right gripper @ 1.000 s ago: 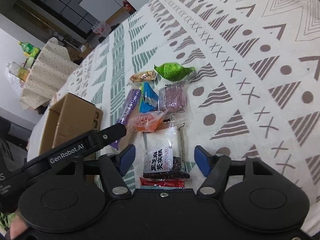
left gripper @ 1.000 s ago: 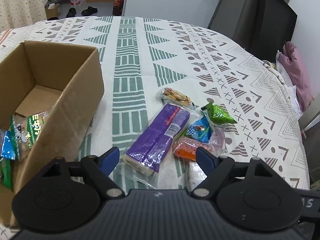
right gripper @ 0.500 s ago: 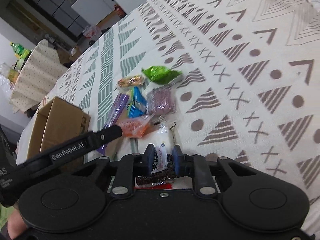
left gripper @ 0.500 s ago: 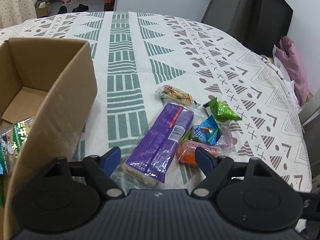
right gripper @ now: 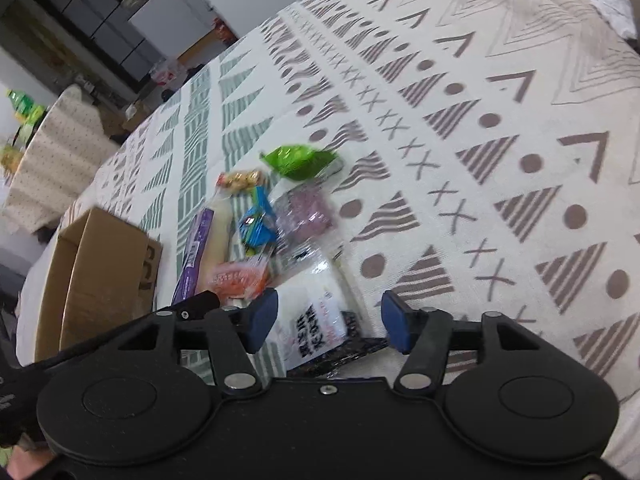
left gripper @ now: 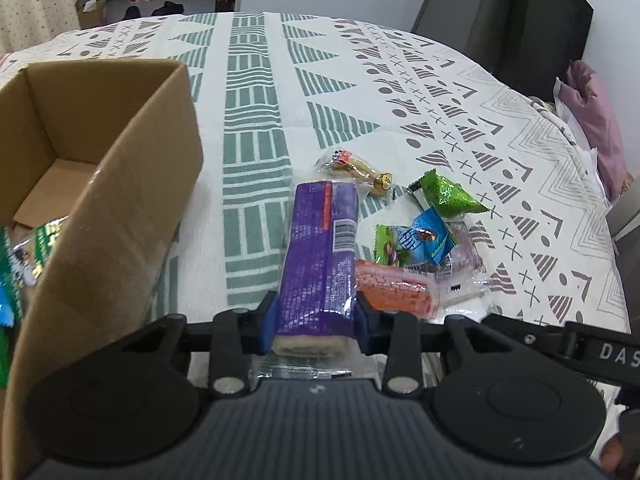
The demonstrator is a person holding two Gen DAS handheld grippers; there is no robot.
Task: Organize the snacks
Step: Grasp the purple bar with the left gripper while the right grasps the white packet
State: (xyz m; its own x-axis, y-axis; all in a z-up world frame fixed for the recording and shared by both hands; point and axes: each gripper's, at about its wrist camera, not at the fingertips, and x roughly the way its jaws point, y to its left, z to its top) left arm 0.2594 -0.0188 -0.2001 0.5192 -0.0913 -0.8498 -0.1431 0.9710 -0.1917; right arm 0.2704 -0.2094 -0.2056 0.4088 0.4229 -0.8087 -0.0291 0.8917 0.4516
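A long purple biscuit pack (left gripper: 320,248) lies on the patterned tablecloth beside an open cardboard box (left gripper: 120,208). My left gripper (left gripper: 316,320) is closing, and its blue pads press both sides of the pack's near end. To the right of the pack lie an orange packet (left gripper: 392,290), a blue packet (left gripper: 428,240), a green packet (left gripper: 448,196) and a clear nut snack (left gripper: 356,168). My right gripper (right gripper: 328,320) is opening above a white and black packet (right gripper: 316,308); the packet lies between the jaws, untouched by the pads.
The box (right gripper: 108,272) holds green and blue snack bags (left gripper: 28,256) at its near end. The tablecloth (right gripper: 480,160) spreads bare to the right. A dark chair and pink cloth (left gripper: 592,120) stand past the table's far right edge.
My left gripper went from wide open to shut on the purple pack's near end. My right gripper shut on the white packet half a second ago and now stands open again.
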